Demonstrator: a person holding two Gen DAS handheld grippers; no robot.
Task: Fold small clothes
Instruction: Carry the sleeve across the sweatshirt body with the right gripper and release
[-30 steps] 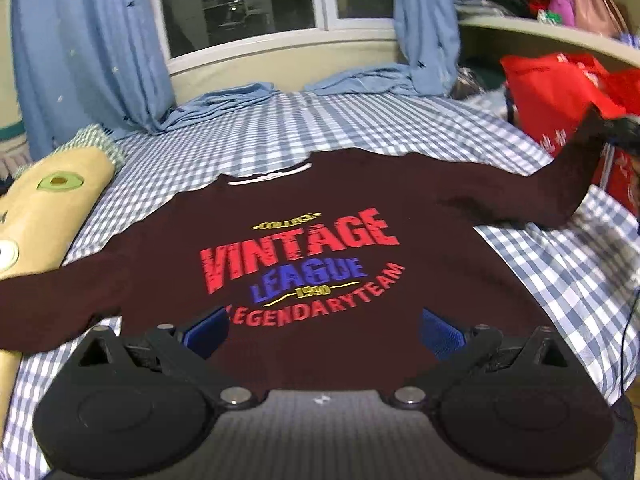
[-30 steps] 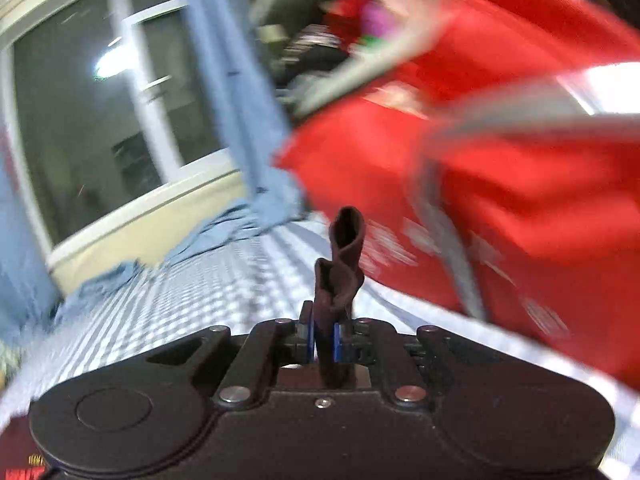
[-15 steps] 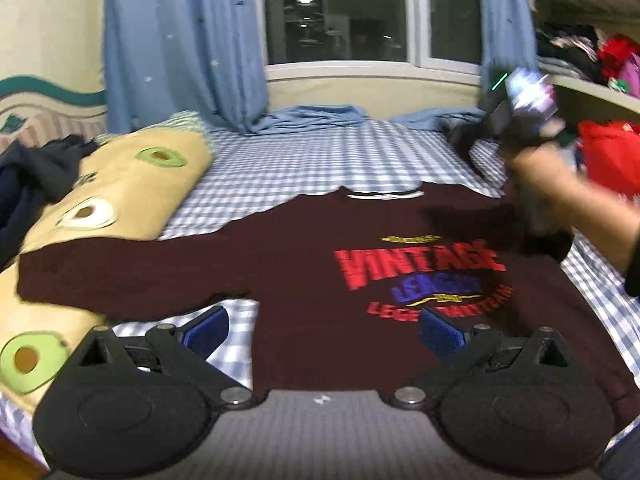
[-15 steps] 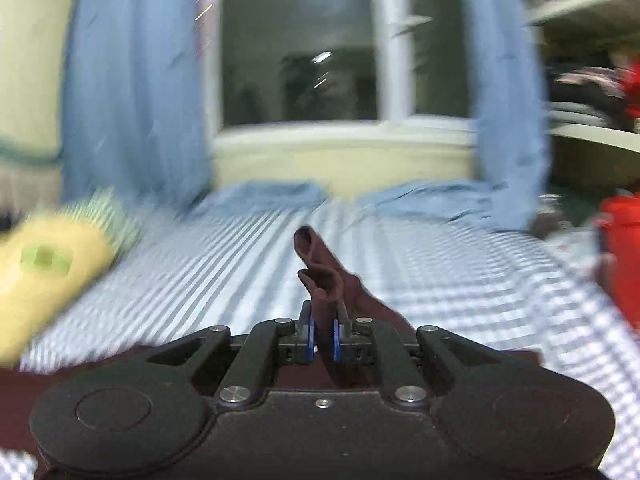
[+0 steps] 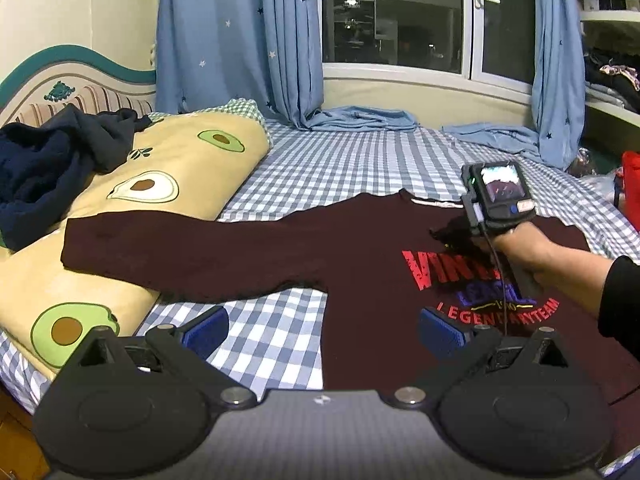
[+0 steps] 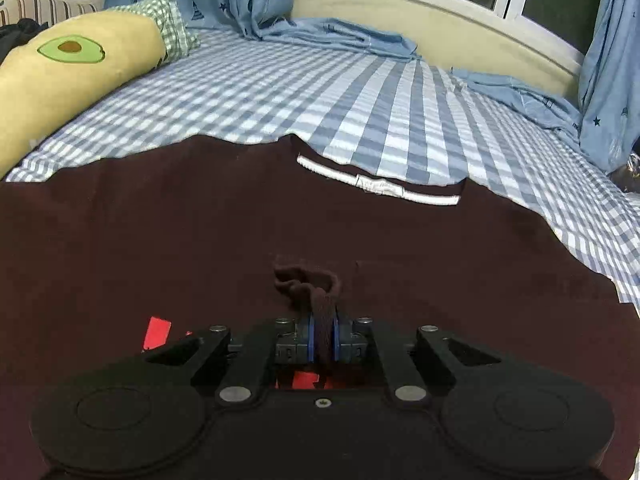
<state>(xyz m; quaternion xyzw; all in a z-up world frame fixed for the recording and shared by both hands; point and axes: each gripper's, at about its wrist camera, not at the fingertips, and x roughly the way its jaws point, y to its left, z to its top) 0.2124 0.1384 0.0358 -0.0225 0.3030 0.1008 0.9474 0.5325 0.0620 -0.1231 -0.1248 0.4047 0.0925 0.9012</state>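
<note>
Right gripper (image 6: 324, 340) pinches sleeve cuff (image 6: 308, 280) lower centre, jaws just easing apart | left gripper (image 5: 320, 330) wide open, empty, bottom | maroon sweatshirt (image 5: 360, 256) flat mid-frame on checked bed (image 5: 340, 160) | avocado pillow (image 5: 132, 200) left | curtains (image 5: 240, 36) top.

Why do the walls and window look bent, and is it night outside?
Left wrist view: a fisheye lens bows the window frame and headboard; the glass is dark and mirrors indoor lights, so it is likely night. The picture is sharp. Right wrist view: the checked sheet smears slightly toward the far edge, and the maroon sweater reads nearly black under the soft room light.
</note>
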